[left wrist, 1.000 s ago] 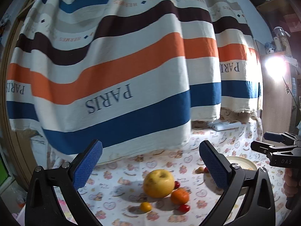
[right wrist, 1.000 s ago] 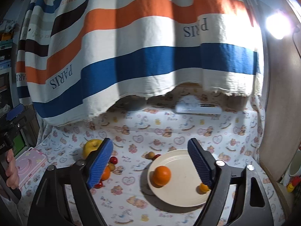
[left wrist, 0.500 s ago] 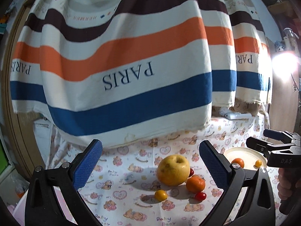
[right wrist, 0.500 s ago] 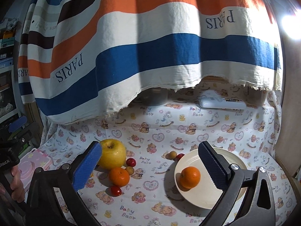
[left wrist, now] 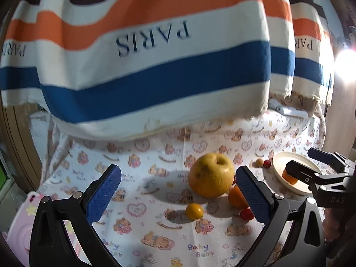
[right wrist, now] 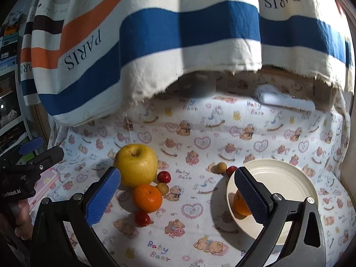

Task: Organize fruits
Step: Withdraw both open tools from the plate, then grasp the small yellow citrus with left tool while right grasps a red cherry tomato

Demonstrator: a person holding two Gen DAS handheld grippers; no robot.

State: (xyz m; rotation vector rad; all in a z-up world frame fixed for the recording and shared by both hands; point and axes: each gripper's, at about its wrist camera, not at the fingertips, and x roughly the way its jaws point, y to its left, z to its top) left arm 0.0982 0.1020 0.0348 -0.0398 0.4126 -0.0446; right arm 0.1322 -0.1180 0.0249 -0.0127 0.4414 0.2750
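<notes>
Item: loose fruit on tabletop (right wrist: pixel 200 133). Yellow apple (right wrist: pixel 136 164), mandarin (right wrist: pixel 147 197), red cherry tomatoes (right wrist: pixel 142 218) clustered; one mandarin on plate (right wrist: pixel 289 171). My left tool (left wrist: pixel 176 194) and right tool (right wrist: pixel 178 194) gape wide, empty. Risk: nudging the cluster sends round fruit rolling.

Right gripper (right wrist: pixel 176 198): matt black plastic arms; fingers (right wrist: pixel 103 198) faced with blue knurled rubber-like pads. Beneath and ahead of the claw, the tablecloth (right wrist: pixel 200 133) is printed matt woven cloth. Right of the claw, the plate (right wrist: pixel 289 175) is smooth cream, slightly glossy. Left of the claw, the apple (right wrist: pixel 136 166) has smooth yellow skin; the orange (right wrist: pixel 147 198) is dimpled. Beyond, the striped towel (right wrist: pixel 178 33) is coarse cloth with a frayed hem.
</notes>
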